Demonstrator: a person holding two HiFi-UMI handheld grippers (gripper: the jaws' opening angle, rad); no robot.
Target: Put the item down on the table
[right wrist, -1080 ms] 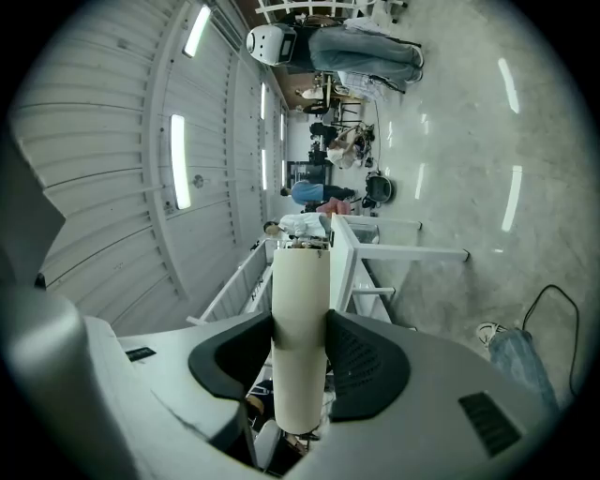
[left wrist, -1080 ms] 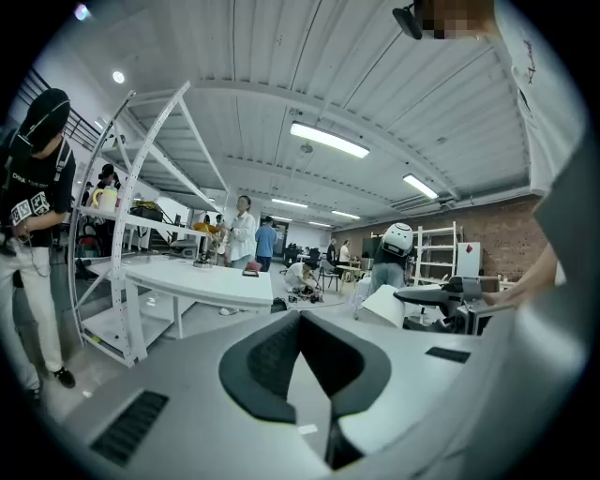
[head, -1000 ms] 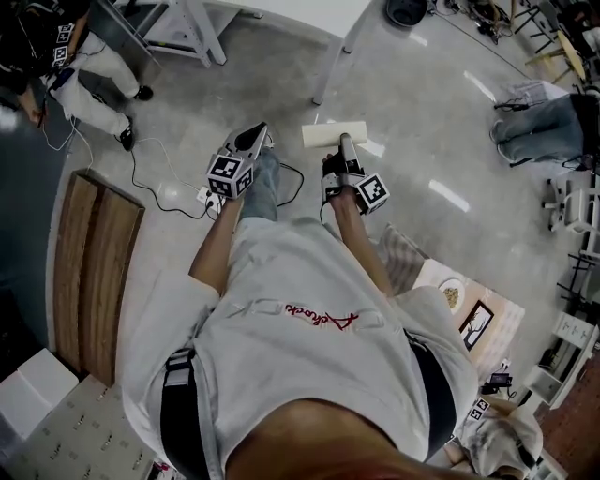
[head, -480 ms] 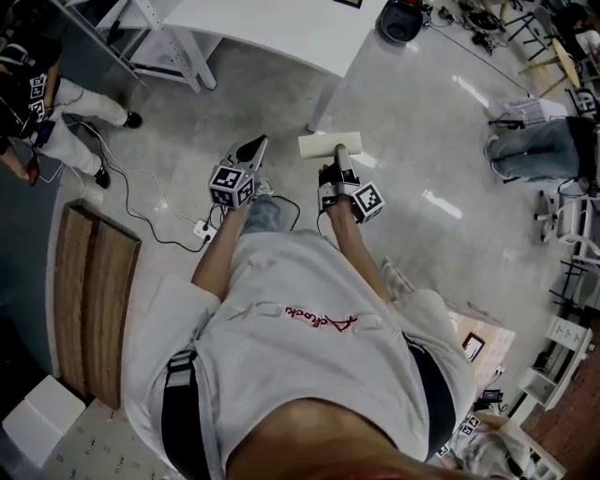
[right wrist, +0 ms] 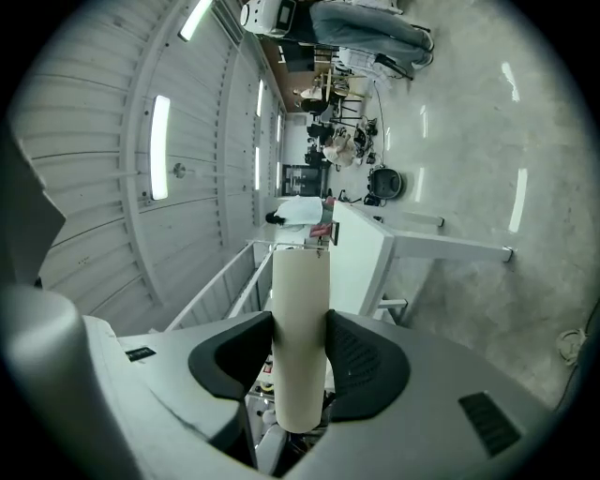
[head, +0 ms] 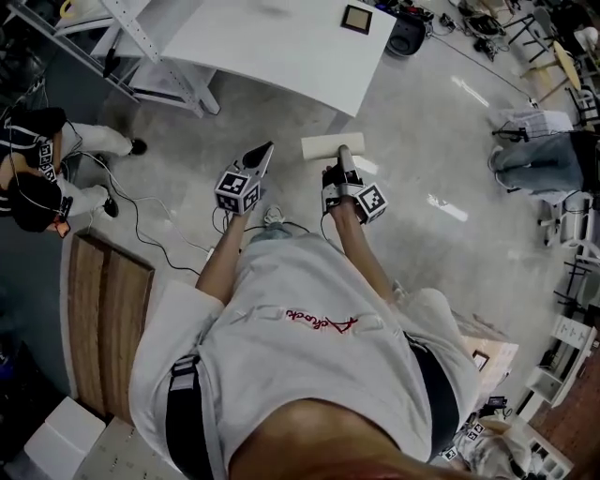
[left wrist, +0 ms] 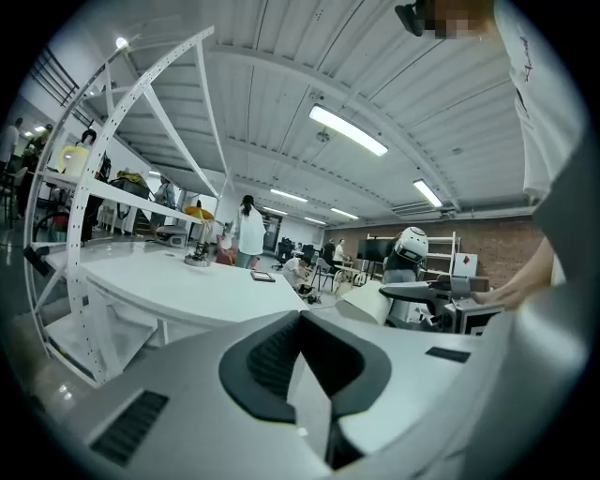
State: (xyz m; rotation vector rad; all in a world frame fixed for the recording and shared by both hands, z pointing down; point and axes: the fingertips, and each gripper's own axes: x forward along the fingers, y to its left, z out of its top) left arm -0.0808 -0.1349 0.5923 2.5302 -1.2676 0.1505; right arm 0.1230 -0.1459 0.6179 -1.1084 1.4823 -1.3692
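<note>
From the head camera, my right gripper (head: 343,159) carries a cream roll (head: 328,144) crosswise, over the floor just off the white counter (head: 281,56); my torso hides everything below. My left gripper (head: 265,152) tapers to a point. Left gripper view: fingers (left wrist: 267,361) pressed together, nothing between. Right gripper view: fingers (right wrist: 361,361) clamp the roll's middle, and its far end covers part of the counter.

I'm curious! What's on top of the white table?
A small dark square frame lies near the white table's corner. Farther along stands a small object, too far away to make out. What's under the frame is covered.
</note>
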